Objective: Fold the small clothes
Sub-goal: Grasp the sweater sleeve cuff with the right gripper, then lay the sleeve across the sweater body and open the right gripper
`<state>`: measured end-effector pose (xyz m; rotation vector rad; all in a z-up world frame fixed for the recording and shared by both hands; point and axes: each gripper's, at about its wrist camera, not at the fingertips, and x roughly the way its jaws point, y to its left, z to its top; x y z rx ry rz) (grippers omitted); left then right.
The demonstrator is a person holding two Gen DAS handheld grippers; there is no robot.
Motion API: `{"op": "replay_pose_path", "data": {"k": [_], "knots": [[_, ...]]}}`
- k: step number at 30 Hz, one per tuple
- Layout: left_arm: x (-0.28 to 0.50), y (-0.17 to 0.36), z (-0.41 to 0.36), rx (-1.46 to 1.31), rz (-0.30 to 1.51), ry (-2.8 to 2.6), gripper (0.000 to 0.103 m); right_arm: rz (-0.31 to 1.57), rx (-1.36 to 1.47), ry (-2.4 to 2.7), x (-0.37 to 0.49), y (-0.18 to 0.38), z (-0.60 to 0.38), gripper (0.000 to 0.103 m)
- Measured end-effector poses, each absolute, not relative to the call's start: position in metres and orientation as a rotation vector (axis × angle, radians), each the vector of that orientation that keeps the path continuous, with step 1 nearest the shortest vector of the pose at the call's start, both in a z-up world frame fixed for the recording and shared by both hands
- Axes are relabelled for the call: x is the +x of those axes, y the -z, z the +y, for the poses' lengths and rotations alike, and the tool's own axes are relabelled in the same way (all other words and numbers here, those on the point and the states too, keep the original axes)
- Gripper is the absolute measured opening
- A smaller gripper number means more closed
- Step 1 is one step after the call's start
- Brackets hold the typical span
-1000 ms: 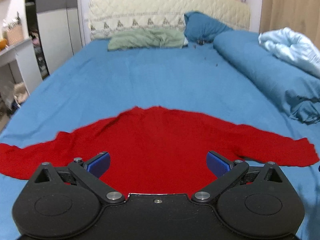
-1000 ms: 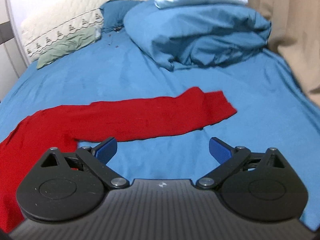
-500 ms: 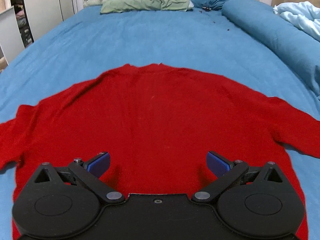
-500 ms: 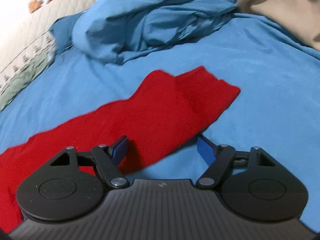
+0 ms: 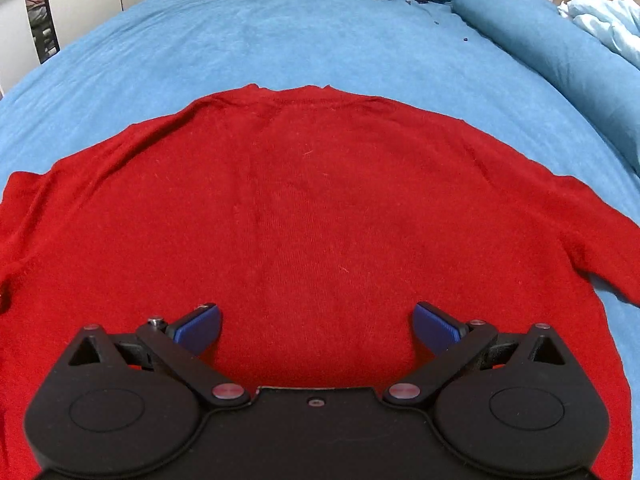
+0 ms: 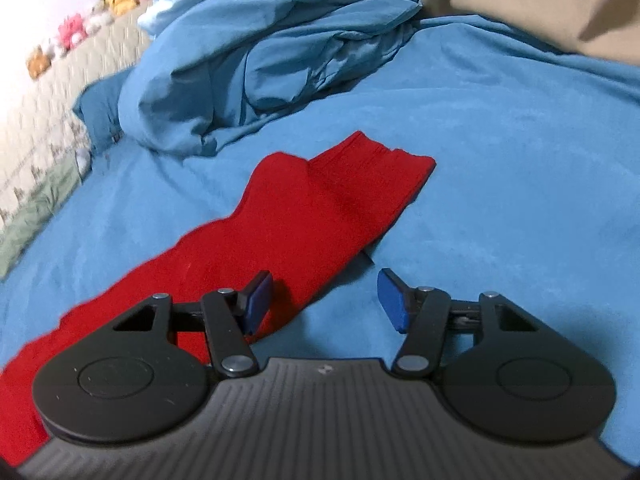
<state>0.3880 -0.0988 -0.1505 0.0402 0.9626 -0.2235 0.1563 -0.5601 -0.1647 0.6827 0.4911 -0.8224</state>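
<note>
Right wrist view: your right gripper (image 6: pixel 324 300), fingers just closing but unclenched astride the red sweater (image 5: pixel 312 216) sleeve (image 6: pixel 320 208) edge, could pinch bed sheet (image 6: pixel 520 200) too; left gripper (image 5: pixel 316 326) gapes empty.

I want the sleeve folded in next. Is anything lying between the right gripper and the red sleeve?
Nothing visible. The right gripper, whose fingers have just been closing, sits right at the sleeve edge, which lies between them on bare blue sheet. The duvet is well beyond the cuff.
</note>
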Motion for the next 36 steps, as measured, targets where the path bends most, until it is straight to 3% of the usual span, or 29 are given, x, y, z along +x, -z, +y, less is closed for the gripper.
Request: {"op": "replay_pose_path", "data": {"k": [9, 11, 15, 22, 29, 32, 36], "knots": [[0.400, 0.156, -0.103, 0.070, 0.958, 0.231, 0.103, 0.469, 0.662, 0.799, 0.166, 0.167, -0.567, 0.073], [0.401, 0.156, -0.101, 0.061, 0.955, 0.234, 0.103, 0.465, 0.657, 0.805, 0.172, 0.167, -0.571, 0.065], [0.402, 0.157, -0.099, 0.049, 0.943, 0.235, 0.103, 0.477, 0.609, 0.807, 0.186, 0.161, -0.577, 0.024], [0.406, 0.141, -0.085, 0.029, 0.857, 0.196, 0.103, 0.437, 0.492, 0.610, 0.233, 0.104, -0.536, 0.023], [0.406, 0.121, -0.058, 0.084, 0.801, 0.164, 0.103, 0.418, 0.429, 0.137, 0.341, 0.040, -0.400, 0.023], [0.405, 0.120, -0.036, 0.047, 0.805, 0.151, 0.103, 0.502, 0.430, -0.037, 0.385, 0.054, -0.330, 0.023], [0.403, 0.121, -0.012, 0.031, 0.807, 0.137, 0.103, 0.662, 0.356, -0.128, 0.416, 0.111, -0.254, 0.023]]}}
